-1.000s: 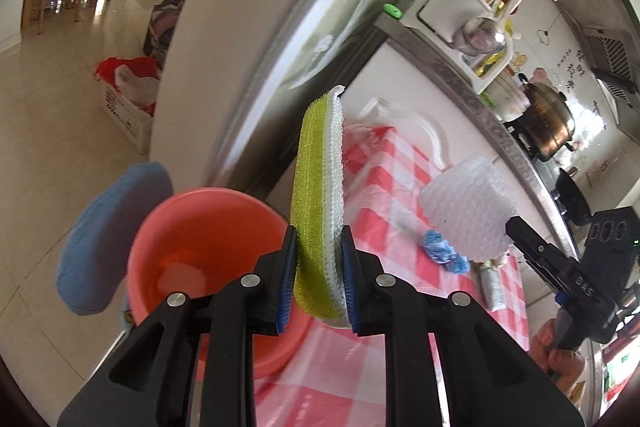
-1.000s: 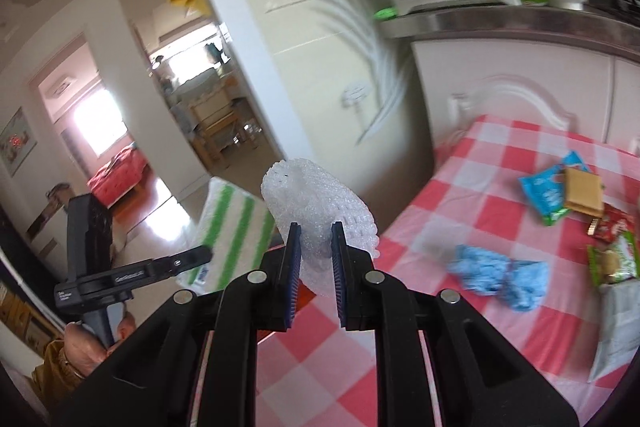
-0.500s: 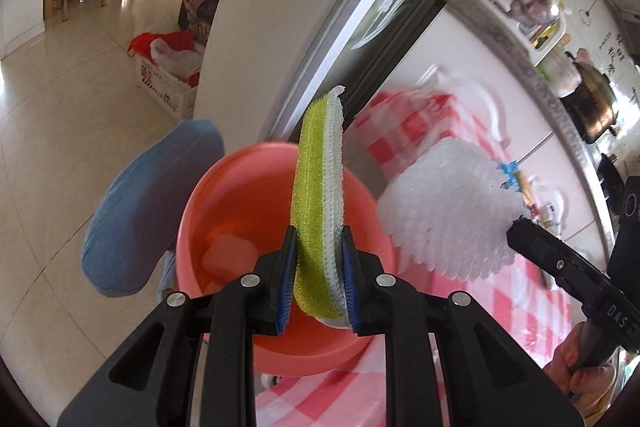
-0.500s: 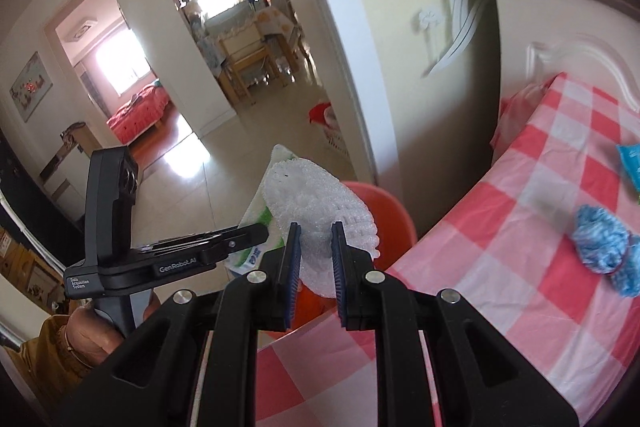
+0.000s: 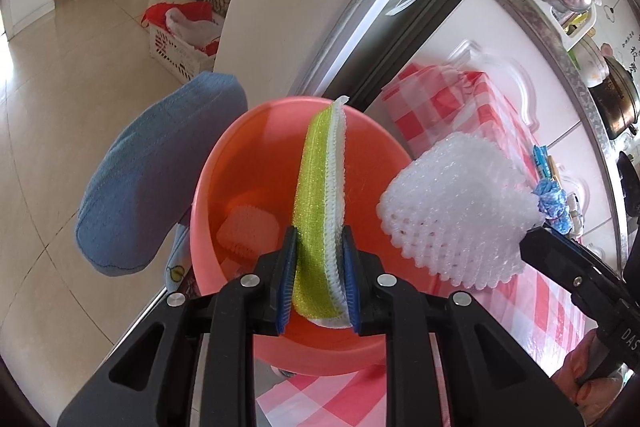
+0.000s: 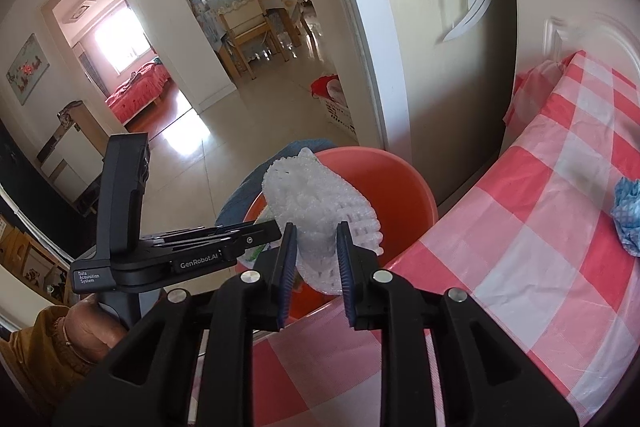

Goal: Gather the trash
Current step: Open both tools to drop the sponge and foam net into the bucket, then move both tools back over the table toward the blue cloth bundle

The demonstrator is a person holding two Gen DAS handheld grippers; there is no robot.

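Observation:
My left gripper [image 5: 318,233] is shut on a green-and-white sponge [image 5: 320,183], which stands on edge over the mouth of an orange bin [image 5: 248,135]. A white foam piece [image 5: 248,231] lies inside the bin. In the right wrist view my right gripper [image 6: 316,233] hangs above the bin's [image 6: 400,187] near rim. Its jaws are opening, with a white foam net [image 6: 316,199] still wedged between the pads. The same net [image 5: 456,211] shows at the right of the left wrist view. The left gripper's fingers [image 6: 256,229] reach in from the left.
A red-and-white checked tablecloth [image 6: 540,247] covers the table beside the bin, with crumpled blue trash [image 6: 626,215] on it. A blue padded chair back [image 5: 160,171] stands left of the bin. A white cabinet [image 5: 500,39] and a door frame [image 6: 360,27] rise behind. A white basket [image 5: 180,43] sits on the floor.
Both grippers came down over the orange bin with their loads. The right gripper's jaws have spread a little around the foam net. The sponge grip looks the same.

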